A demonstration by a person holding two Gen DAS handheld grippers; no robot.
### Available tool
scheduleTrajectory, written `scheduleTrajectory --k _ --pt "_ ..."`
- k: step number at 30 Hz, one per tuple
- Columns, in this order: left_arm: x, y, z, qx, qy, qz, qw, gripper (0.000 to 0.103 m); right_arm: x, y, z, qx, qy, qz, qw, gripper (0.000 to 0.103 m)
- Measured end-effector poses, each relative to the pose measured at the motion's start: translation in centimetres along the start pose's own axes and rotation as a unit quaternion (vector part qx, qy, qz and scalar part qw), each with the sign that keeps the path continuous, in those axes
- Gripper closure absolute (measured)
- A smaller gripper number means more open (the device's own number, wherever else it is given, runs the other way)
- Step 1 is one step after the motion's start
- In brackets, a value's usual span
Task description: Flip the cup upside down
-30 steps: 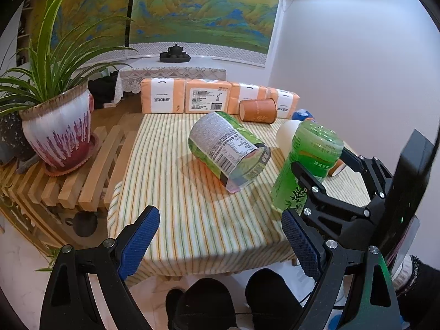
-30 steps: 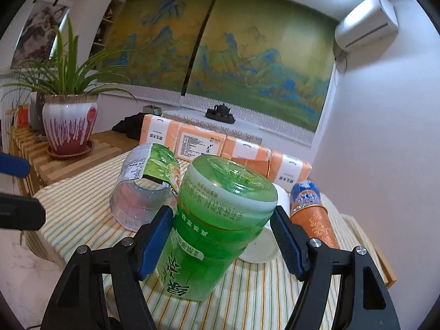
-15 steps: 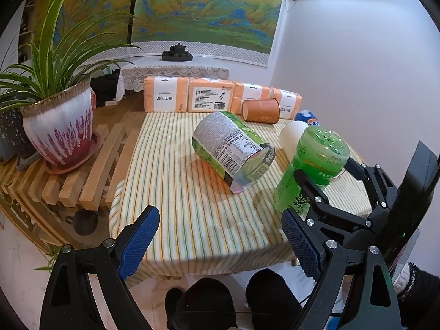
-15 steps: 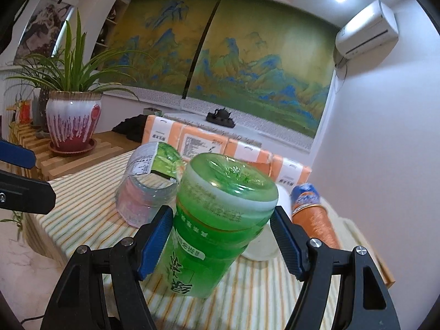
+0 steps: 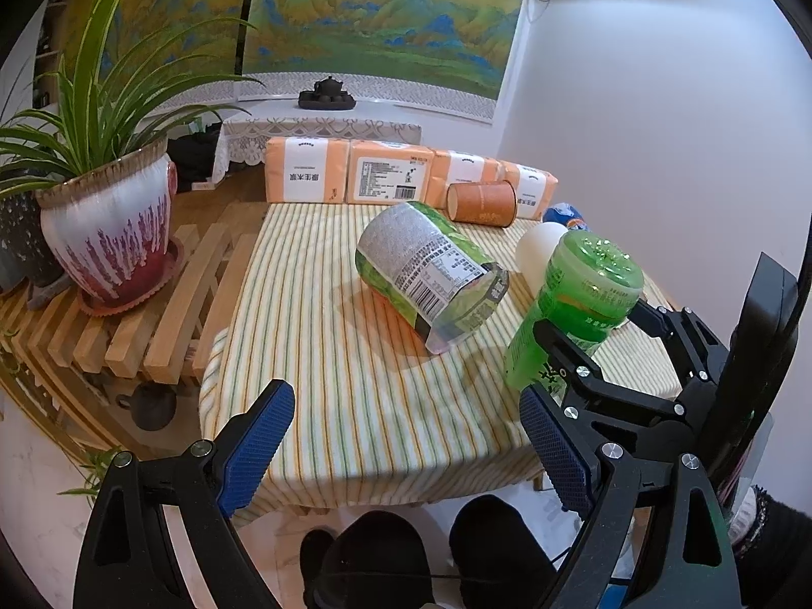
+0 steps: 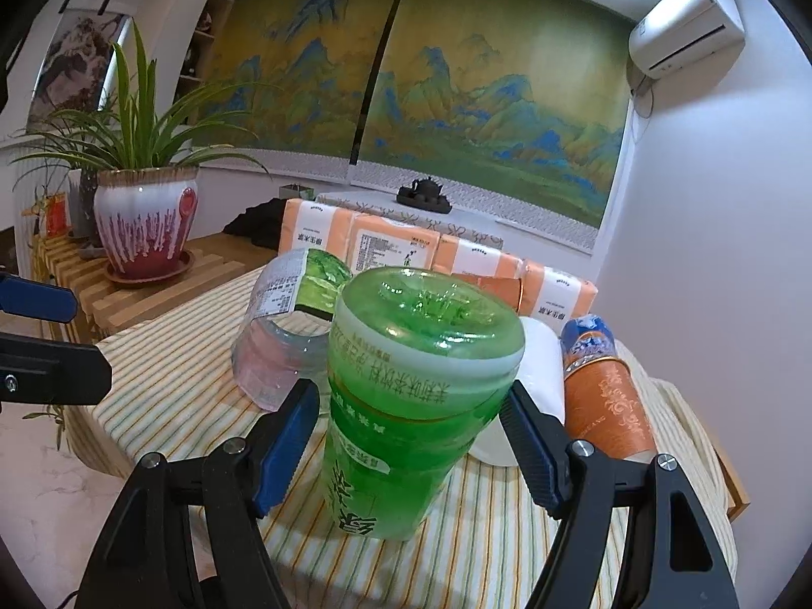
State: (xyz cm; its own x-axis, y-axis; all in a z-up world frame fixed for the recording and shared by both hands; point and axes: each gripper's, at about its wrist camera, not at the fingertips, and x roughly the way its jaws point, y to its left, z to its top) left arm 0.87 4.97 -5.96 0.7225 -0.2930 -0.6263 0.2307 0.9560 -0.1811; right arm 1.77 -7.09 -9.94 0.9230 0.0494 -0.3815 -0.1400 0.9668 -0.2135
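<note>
Blue pads (image 6: 286, 439) of the right gripper (image 6: 411, 436) stood to either side of the green cup (image 6: 416, 401), and from these views I could not tell whether they pressed its wall or had let go. The cup stood base-up on the striped tablecloth (image 5: 325, 355), its printing inverted, leaning a little toward the camera, so the flip looked all but finished. To close the step well, the mouth should sit flat before the jaws part evenly; then the gripper should draw straight back, since any drag on one side could topple a light, tilted cup. The white cup (image 6: 538, 385) and orange cup (image 6: 606, 406) lay just behind, the cut labelled bottle (image 5: 431, 274) lay to the left, leaving little room for a sideways swing. Off the table's near edge, the left gripper (image 5: 406, 451) hung spread and empty.
</note>
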Motion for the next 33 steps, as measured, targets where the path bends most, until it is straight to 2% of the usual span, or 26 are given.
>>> scheduleTrajectory --k 6,16,26,33 --pt "0.0 -0.1 -0.1 0.002 0.001 -0.002 1.0 0.011 0.1 -0.1 -0.2 0.006 0.013 0.014 1.0 0.021" --pt "-0.9 -0.7 -0.2 0.009 -0.015 0.001 0.9998 0.011 -1.7 -1.0 -0.8 0.028 0.017 0.024 0.999 0.016" --pt "-3.3 -3.4 -0.1 0.025 -0.097 0.023 0.9947 0.01 -7.7 -4.9 -0.6 0.111 0.002 0.023 0.994 0.016" --pt "-5.3 -5.6 -0.2 0.037 -0.17 0.049 0.9835 0.004 -10.2 -7.0 0.3 0.143 -0.013 0.007 0.99 0.016"
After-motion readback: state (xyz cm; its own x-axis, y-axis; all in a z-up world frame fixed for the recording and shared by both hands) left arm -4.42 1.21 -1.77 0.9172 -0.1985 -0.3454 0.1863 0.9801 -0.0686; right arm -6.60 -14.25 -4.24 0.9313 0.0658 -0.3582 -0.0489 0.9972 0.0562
